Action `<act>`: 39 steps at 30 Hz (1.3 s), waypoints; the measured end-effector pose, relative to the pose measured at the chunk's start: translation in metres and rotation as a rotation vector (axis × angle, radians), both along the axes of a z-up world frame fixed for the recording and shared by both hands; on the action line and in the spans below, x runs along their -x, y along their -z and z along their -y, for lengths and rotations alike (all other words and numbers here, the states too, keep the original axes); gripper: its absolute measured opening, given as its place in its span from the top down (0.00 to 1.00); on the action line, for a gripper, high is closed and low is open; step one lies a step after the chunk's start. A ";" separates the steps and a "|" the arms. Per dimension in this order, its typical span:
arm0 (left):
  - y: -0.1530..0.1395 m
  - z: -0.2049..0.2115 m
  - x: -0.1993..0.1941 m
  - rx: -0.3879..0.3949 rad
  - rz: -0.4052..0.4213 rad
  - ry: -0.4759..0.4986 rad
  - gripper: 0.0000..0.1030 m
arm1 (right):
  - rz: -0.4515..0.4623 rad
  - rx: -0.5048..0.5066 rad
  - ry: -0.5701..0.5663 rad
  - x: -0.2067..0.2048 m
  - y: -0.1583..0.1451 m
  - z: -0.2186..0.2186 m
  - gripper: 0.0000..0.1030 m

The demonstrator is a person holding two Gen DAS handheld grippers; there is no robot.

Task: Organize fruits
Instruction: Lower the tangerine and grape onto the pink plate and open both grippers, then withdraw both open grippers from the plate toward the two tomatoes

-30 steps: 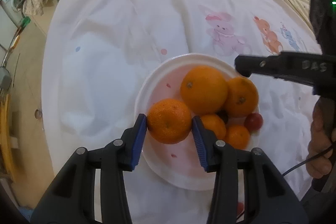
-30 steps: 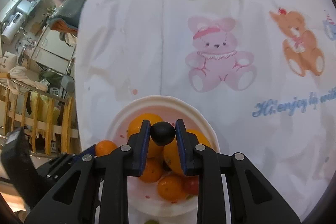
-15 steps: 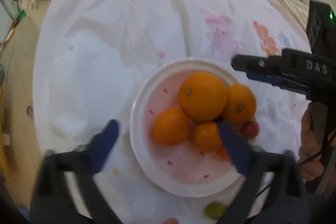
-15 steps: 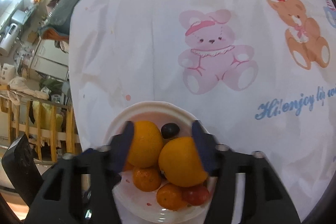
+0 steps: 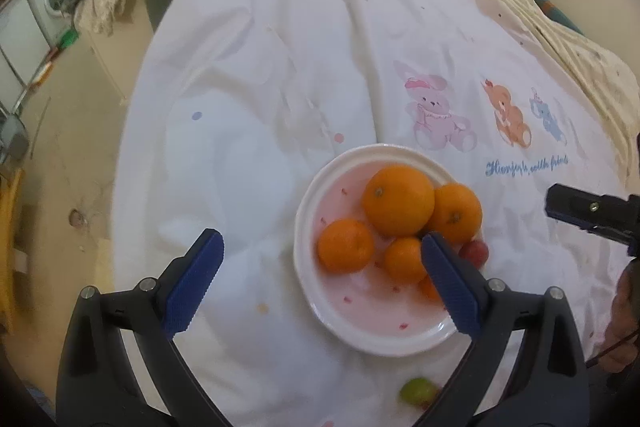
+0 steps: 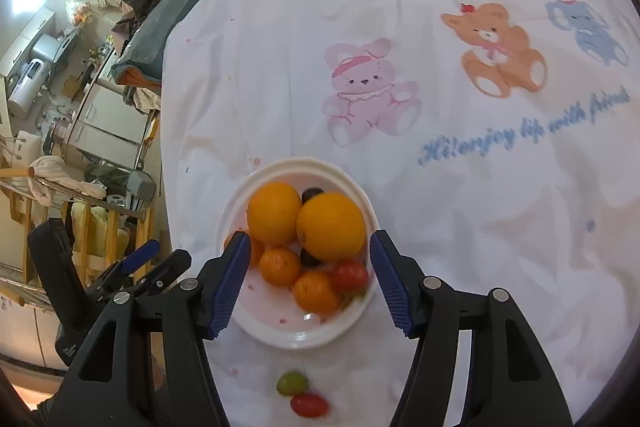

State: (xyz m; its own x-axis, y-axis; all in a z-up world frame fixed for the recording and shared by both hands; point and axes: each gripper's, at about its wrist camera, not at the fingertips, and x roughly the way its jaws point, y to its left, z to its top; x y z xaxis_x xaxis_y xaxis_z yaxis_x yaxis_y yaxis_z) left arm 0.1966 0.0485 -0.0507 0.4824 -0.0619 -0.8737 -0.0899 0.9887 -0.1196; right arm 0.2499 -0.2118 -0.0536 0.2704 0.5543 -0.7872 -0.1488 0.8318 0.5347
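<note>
Here both tools, left point(image 5: 320, 283) and right point(image 6: 310, 283), gape empty; cloth point(image 6: 440, 187) reads "Hi! enjoy life with friend".

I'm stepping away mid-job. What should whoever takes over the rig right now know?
Left hand-held gripper: open, empty, above the plate's near-left side.
Right hand-held gripper: open, empty, over the plate.
On the plate: oranges, a dark grape, a red tomato.
Left: a green grape and a red tomato lie on the cloth in front of the plate.
</note>
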 end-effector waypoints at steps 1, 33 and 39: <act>-0.002 0.002 0.003 -0.002 0.006 0.000 0.05 | 0.001 -0.006 0.010 0.004 -0.002 0.003 0.37; -0.031 0.032 0.128 -0.025 0.073 -0.010 0.05 | 0.015 -0.053 0.062 0.151 0.000 0.041 0.35; -0.015 0.034 0.129 -0.059 0.054 -0.005 0.05 | -0.035 -0.042 0.062 0.153 0.016 0.042 0.35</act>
